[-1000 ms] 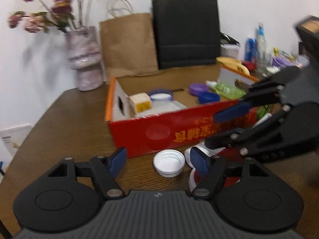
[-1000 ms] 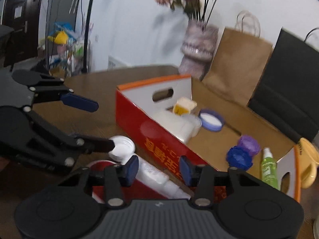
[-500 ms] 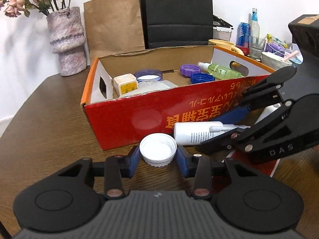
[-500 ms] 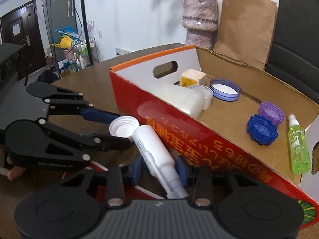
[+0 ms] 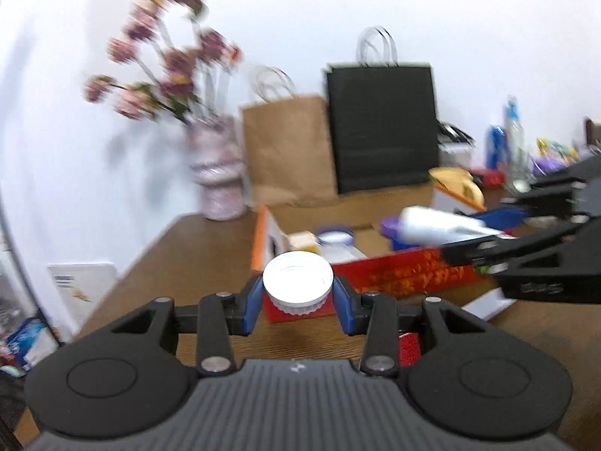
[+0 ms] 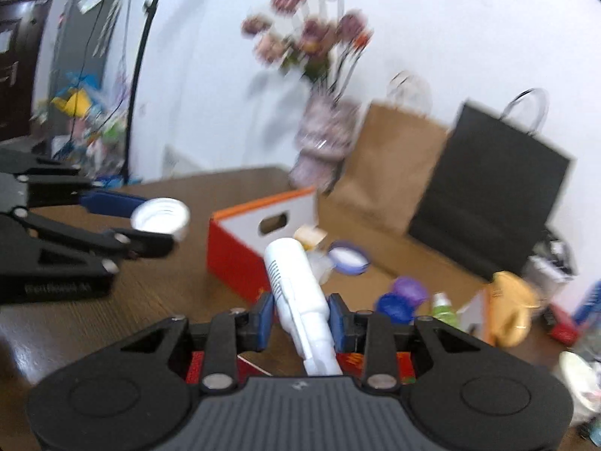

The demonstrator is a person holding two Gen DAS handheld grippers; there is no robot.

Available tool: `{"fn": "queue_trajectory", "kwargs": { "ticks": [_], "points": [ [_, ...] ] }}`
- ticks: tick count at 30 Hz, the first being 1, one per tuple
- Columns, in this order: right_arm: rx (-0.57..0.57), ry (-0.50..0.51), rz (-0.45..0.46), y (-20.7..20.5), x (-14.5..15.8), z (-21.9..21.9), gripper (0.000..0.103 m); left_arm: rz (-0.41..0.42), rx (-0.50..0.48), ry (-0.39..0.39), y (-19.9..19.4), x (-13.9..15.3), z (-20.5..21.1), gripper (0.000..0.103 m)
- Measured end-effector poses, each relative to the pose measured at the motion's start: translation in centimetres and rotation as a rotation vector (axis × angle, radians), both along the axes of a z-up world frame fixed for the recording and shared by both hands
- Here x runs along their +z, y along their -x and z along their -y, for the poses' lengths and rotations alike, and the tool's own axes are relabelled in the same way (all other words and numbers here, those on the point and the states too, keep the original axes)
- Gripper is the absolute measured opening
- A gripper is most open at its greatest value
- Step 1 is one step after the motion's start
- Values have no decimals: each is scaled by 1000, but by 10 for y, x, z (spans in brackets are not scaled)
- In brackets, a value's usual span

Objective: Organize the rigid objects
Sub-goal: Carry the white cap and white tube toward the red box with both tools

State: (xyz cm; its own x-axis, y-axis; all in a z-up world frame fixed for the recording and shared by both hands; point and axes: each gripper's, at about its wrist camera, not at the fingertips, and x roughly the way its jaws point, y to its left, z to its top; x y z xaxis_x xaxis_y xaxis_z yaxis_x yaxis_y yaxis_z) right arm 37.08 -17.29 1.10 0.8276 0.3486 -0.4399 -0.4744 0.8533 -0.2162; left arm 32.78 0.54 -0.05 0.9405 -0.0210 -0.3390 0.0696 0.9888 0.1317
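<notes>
Nearest the left wrist camera, the left gripper (image 5: 298, 295) pinches a white cap (image 5: 298, 281); the right gripper (image 6: 299, 317) pinches a white bottle (image 6: 296, 293). Both are lifted clear of the brown table (image 5: 157, 263), where half a second ago they lay. Beyond sits a red box (image 6: 234, 259) of lids. Farther off, a vase of flowers (image 5: 219, 184) and paper bags (image 5: 287, 150) stand against the white wall.

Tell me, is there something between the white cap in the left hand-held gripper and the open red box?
Nothing visible blocks it. The left hand-held gripper holds the white cap above the table, and the red box lies open just ahead. Only its near wall must be cleared. The white bottle is off to the right.
</notes>
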Motion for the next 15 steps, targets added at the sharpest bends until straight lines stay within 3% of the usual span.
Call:
{"fn": "queue_trajectory", "kwargs": {
  "ticks": [8,15],
  "points": [
    [-131,-254,57,97,-15,59,30,90,114,80,88,1,7,40],
    [-210,-336,45,157,-48,77,30,68,138,155,150,-16,9,40]
  ]
}}
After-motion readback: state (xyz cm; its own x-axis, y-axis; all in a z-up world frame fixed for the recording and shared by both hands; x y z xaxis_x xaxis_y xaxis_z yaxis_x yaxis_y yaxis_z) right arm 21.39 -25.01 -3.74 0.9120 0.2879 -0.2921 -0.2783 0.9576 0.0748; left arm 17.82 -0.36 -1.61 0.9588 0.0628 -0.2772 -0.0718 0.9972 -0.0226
